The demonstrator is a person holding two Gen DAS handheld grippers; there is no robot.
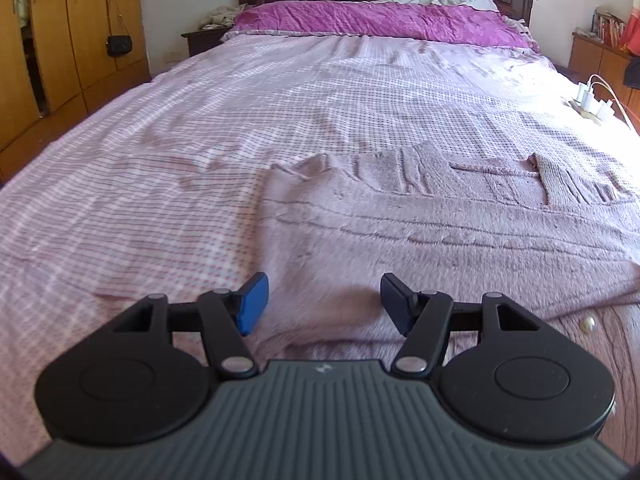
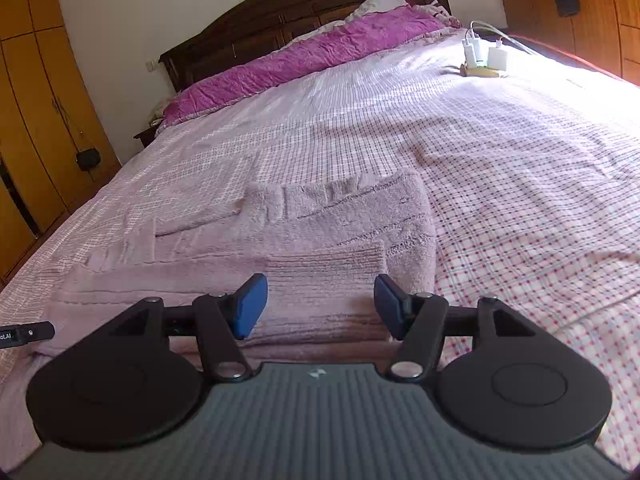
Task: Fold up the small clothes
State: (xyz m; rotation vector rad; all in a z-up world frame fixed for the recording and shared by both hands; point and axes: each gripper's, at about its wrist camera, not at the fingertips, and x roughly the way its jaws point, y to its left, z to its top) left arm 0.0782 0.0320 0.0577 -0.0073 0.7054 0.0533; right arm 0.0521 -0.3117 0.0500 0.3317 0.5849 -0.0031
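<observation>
My left claw [image 1: 324, 304] gapes empty over the pink fuzzy garment [image 1: 440, 232]. My right claw [image 2: 320, 306] gapes too, above it on the bed [image 2: 520, 160].

Garment [image 2: 288, 236] spread on the bed [image 1: 168, 128] ahead of my right gripper [image 2: 320, 306], pillow [image 2: 296, 60] far beyond it, chargers [image 2: 482, 58] far ahead-right, wardrobe [image 2: 36, 112] off left

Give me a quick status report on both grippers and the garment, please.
Left gripper open, empty. Right gripper open, empty. Pink sweater flat on bed, ungrasped. Power strip far off, nothing in the way.
</observation>
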